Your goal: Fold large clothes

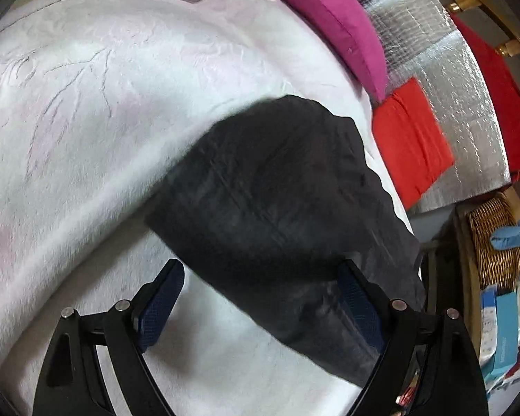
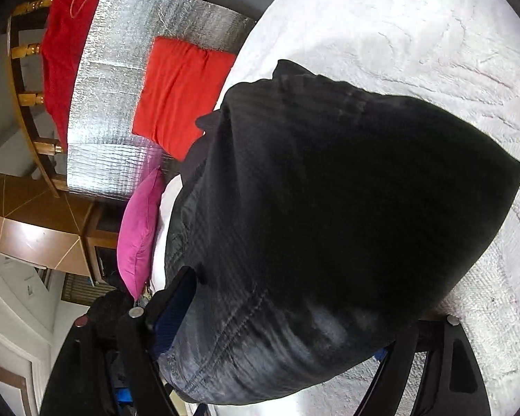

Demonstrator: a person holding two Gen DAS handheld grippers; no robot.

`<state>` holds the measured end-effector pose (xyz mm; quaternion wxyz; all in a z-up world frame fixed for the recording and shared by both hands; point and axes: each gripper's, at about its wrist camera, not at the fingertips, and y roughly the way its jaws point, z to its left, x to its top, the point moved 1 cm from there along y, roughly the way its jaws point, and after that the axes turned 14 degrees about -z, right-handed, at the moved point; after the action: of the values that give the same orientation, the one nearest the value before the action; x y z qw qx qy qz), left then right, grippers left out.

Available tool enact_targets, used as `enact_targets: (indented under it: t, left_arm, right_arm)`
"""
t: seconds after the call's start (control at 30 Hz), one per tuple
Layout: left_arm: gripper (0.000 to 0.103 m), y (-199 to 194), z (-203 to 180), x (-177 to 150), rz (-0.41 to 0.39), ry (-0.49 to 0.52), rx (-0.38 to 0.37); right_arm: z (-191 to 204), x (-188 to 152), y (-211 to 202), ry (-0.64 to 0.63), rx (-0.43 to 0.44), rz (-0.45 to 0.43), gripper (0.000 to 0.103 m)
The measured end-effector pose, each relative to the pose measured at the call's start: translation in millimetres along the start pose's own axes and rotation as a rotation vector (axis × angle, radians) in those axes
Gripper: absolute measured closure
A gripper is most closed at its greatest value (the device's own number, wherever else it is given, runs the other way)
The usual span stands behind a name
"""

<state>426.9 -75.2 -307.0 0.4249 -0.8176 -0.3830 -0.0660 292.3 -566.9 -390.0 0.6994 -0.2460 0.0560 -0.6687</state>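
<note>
A white blanket (image 1: 86, 111) fills both views, with the dark garment (image 1: 277, 201) lying on it toward 3 o'clock, its far end blurred. The garment hides most of the right claw (image 2: 287, 343); both it and the left claw (image 1: 260, 298) stand released.

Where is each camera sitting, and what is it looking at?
Left wrist view: sits on the left gripper, looking down at the black garment on the white blanket; both gripper fingers show, wide apart.
Right wrist view: sits on the right gripper, close over the same black garment, which drapes between its fingers.
Both views share the garment, the blanket, the pink cushion, the red cushion and the silver mat.
</note>
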Motion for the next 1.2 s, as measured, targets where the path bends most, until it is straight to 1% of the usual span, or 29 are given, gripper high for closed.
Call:
enact_targets:
  t: [0.1, 0.17, 0.2, 0.27, 0.33, 0.4, 0.47, 0.57, 0.63, 0.67, 0.7, 0.73, 0.8, 0.83, 0.87, 0.9, 1.0, 1.07, 1.2]
  left_arm:
    - [0.013, 18, 5, -3, 0.057, -0.065, -0.007]
    - [0.011, 19, 2, -3, 0.037, -0.077, -0.014]
    - [0.011, 20, -1, -2, 0.030, -0.076, -0.031]
    - [0.011, 24, -6, 0, 0.030, -0.084, -0.040]
    - [0.013, 21, -2, 1, 0.012, -0.134, -0.053]
    - [0.013, 18, -2, 3, -0.010, -0.169, -0.081]
    - [0.013, 17, -3, 2, -0.015, -0.147, -0.084]
    - [0.023, 22, -7, 0, -0.036, -0.119, -0.062]
    - [0.027, 21, -8, 1, -0.050, -0.101, -0.058]
    - [0.031, 20, -9, 1, -0.058, -0.091, -0.056]
    - [0.037, 22, -12, 2, -0.064, -0.076, -0.055]
    - [0.041, 23, -14, 2, -0.069, -0.061, -0.052]
    - [0.056, 25, -19, 3, -0.074, -0.020, -0.053]
    - [0.060, 26, -22, 2, -0.076, -0.004, -0.056]
    - [0.066, 25, -26, 2, -0.083, 0.016, -0.061]
    - [0.070, 23, -28, 0, -0.090, 0.029, -0.064]
    - [0.075, 10, -30, -2, -0.108, 0.061, -0.070]
    - [0.076, 3, -30, -3, -0.108, 0.065, -0.073]
    - [0.076, -18, -22, -12, -0.090, 0.094, -0.064]
  right_arm:
    - [-2, 1, -1, 0.015, 0.010, 0.002, 0.017]
    - [-3, 1, -2, 0.011, 0.013, 0.002, 0.017]
    - [-3, 1, -2, 0.006, 0.011, 0.002, 0.017]
    - [-4, 1, -3, -0.009, 0.007, 0.001, 0.017]
    - [-3, 1, -4, -0.018, 0.007, -0.002, 0.017]
    - [-4, 2, -5, -0.005, 0.018, 0.001, 0.017]
    - [-7, 4, -5, 0.015, 0.032, 0.003, 0.017]
    - [-4, 3, -3, -0.004, 0.032, -0.007, 0.017]
    - [1, 1, -1, -0.057, 0.021, -0.018, 0.017]
    - [3, 0, 0, -0.079, 0.017, -0.021, 0.017]
    - [5, -1, 0, -0.109, 0.009, -0.028, 0.020]
    - [8, -3, 0, -0.143, -0.006, -0.041, 0.022]
    - [12, -6, -1, -0.198, -0.036, -0.064, 0.037]
    - [13, -7, -1, -0.221, -0.044, -0.074, 0.040]
    - [14, -8, -2, -0.235, -0.048, -0.079, 0.046]
    - [17, -8, -4, -0.256, -0.052, -0.086, 0.052]
    - [31, -12, -13, -0.339, -0.053, -0.111, 0.061]
    - [39, -14, -20, -0.386, -0.054, -0.119, 0.063]
    - [37, -17, -37, -0.380, -0.059, -0.098, 0.063]
